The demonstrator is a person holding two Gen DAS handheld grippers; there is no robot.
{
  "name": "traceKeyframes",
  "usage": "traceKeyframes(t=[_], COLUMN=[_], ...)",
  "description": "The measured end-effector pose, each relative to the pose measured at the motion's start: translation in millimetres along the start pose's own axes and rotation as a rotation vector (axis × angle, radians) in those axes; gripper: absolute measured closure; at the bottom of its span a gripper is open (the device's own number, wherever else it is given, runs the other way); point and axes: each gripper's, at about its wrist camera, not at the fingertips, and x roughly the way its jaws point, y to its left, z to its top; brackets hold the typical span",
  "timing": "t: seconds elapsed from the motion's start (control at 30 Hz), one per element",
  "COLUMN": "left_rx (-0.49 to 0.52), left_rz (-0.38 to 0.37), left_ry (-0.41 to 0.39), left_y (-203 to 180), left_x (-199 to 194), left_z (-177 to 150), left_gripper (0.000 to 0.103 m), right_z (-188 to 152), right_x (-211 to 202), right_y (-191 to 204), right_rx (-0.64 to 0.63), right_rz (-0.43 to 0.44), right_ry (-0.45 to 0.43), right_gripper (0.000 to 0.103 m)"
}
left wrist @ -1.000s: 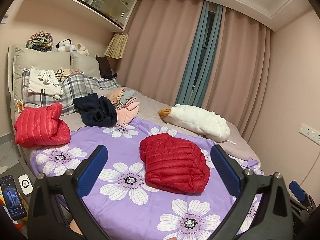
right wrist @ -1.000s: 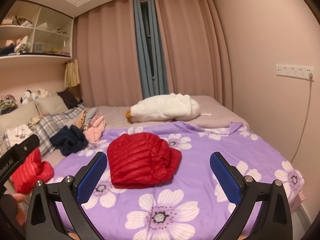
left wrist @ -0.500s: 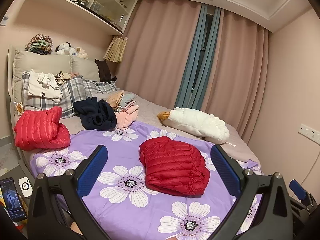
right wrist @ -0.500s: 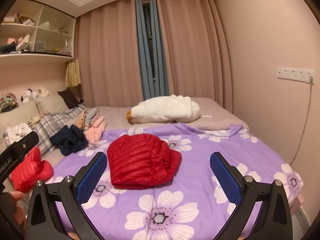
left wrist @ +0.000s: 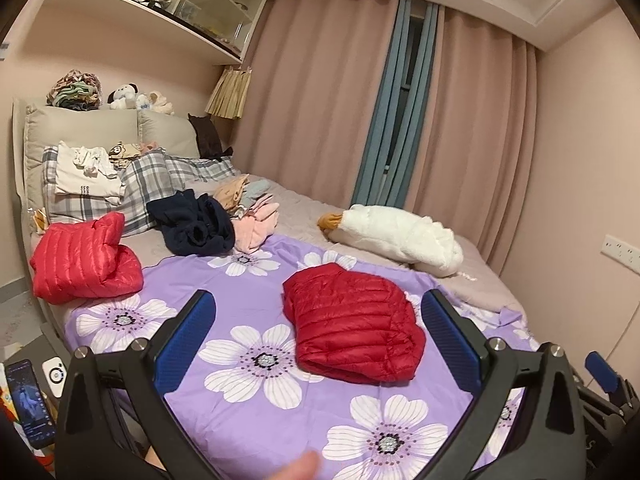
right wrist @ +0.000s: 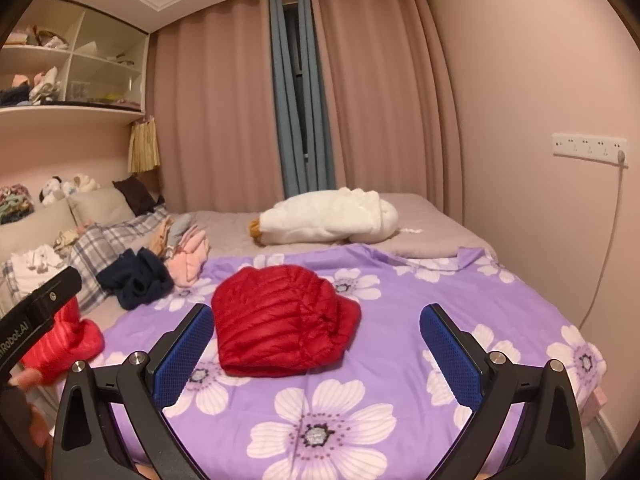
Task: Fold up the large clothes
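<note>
2 red down jackets (left wrist: 352, 324) (left wrist: 84, 258), 1 white fleece jacket (left wrist: 396, 240), 1 navy garment (left wrist: 192, 222), 2 plaid pillows (left wrist: 148, 178).

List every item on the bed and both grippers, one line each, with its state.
Left gripper: open, empty, above the bed.
Right gripper: open, empty.
Dark red down jacket: folded, lying on the purple floral sheet.
Bright red jacket: bundled, at the bed edge.
Navy garment: crumpled.
White fleece garment: loosely rolled.
Pink clothes: piled.

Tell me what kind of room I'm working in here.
A home bedroom, most likely. There is a bed with a purple floral sheet, plaid pillows against a padded headboard, and full-length curtains. A folded red puffer jacket lies on the sheet.
</note>
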Motion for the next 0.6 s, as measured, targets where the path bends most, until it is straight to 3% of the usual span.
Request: traceKeyframes(t=[0.13,0.33,0.6], left_rx=[0.034,0.034,0.060], left_rz=[0.025,-0.020,0.004], left_ry=[-0.011,0.002,0.004], left_y=[-5,-8,-12], left_x=[2,2,5], left_z=[-2,-5,-7], left_gripper=[0.000,0.000,0.000], right_z=[0,-1,-1], right_x=[0,4,5], right_y=[0,4,5], right_rx=[-0.002,-0.007,-0.005], right_rz=[-0.002,-0.020,-0.034], right_ry=[0.001,0.022,0.029], right_gripper=[0.001,0.001,0.001])
